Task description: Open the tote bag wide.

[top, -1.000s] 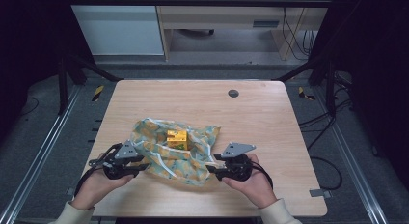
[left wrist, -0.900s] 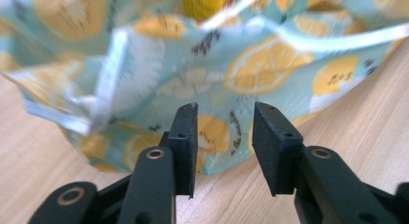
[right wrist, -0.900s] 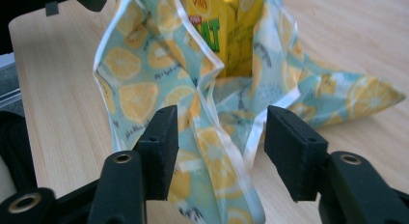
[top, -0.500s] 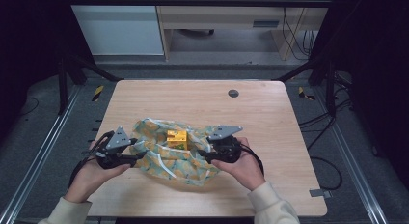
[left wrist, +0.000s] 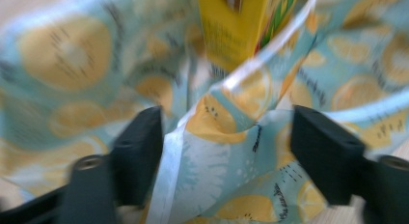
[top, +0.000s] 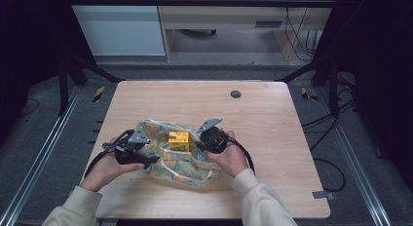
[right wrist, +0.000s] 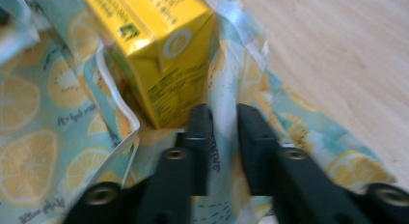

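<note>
1. A wooden table [top: 272, 114] carries a crumpled cloth bag [top: 180, 160] printed with lemon slices on pale blue; it lies near the table's front edge, left of the middle.
2. A yellow carton [top: 178, 141] stands inside the bag's open mouth, toward the side of the bag nearer the table's far edge. In the right gripper view the carton [right wrist: 154, 55] sits upright on the fabric, its bottom corner just beyond the jaw tips.
3. The left gripper [top: 146, 159] is held in the person's left hand [top: 104, 170] at the bag's left side. In the left gripper view its jaws [left wrist: 224, 137] stand wide apart, and a raised fold of the bag [left wrist: 231, 151] with a white-edged hem rises between them; whether the fabric touches either jaw is unclear.
4. The right gripper [top: 199, 144] is held in the right hand [top: 230, 158] at the bag's right side, just beside the carton. In the right gripper view its jaws [right wrist: 223, 125] are nearly closed, pinching a strip of the bag's fabric [right wrist: 223, 137] between them.
5. A small dark round disc [top: 235, 94] sits in the tabletop near the far edge, right of the middle, well apart from the bag.
6. Both sleeves [top: 253, 197] are pale, coming in from the table's front edge.
</note>
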